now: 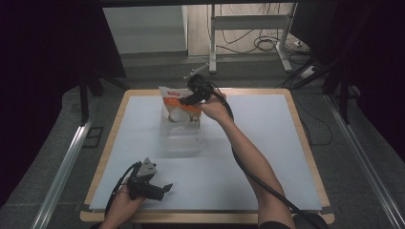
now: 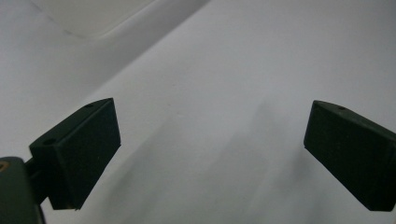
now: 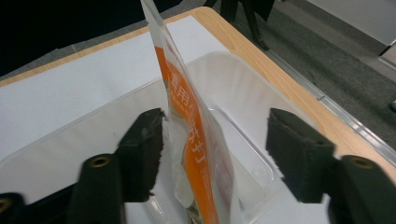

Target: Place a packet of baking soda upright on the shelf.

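- Where the high view looks down on a wooden-edged table [image 1: 305,143] under a white sheet, an orange-and-white pouch [image 1: 179,101] standing upright in a clear plastic container [image 1: 184,138] near the far edge, middle of the table.
- Right gripper [image 1: 187,100] reaching over the top of the pouch, held by a hand with the forearm stretched across the sheet.
- In the right gripper view, right gripper [image 3: 215,140] with jaws parted around the pouch [image 3: 196,154]: left pad just touching or nearly touching the pouch's side, right pad well clear, so no squeeze on it.
- White characters printed down the orange band of the pouch, in an East Asian script, too slanted and blurred to read; a small red patch near the pouch's top in the high view, writing too small to tell.
- Clear container [image 3: 243,107] with thin see-through walls around the pouch's base.
- Left gripper [image 1: 160,190] low at the near left corner of the table, well apart from the pouch.
- In the left gripper view, left gripper [image 2: 210,154] with jaws spread wide over bare white sheet, nothing between them.
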Tool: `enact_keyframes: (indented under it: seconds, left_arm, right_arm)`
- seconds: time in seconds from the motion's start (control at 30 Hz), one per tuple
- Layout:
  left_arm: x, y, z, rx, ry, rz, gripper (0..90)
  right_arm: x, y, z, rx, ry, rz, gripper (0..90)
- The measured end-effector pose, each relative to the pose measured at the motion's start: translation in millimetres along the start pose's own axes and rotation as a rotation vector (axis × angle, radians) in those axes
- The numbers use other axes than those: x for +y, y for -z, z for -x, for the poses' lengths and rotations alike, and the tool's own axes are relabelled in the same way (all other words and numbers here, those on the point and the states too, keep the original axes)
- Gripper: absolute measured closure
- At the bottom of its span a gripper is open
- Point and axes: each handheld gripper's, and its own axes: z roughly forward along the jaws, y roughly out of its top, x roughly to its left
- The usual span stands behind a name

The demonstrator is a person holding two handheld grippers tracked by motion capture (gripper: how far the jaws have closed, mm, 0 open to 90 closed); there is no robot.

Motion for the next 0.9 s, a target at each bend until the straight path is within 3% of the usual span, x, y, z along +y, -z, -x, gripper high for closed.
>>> enact_keyframes:
  seconds: [0.13, 0.4, 0.9]
  left_arm:
    - [-0.1, 0.2, 0.0, -0.006, 0.0, 0.003, 3.8]
    - [-0.3, 1.0, -0.1, -0.02, -0.002, 0.023, 3.3]
    - [-0.6, 0.3, 0.3, -0.025, -0.007, 0.03, 2.7]
  right_arm:
    - [-0.8, 4.1, -1.8, -0.015, 0.007, 0.007, 26.3]
    - [-5.2, 10.3, -3.0, -0.038, 0.011, 0.004, 18.8]
    - [-12.7, 21.4, -5.5, -0.022, 0.0, 0.017, 8.7]
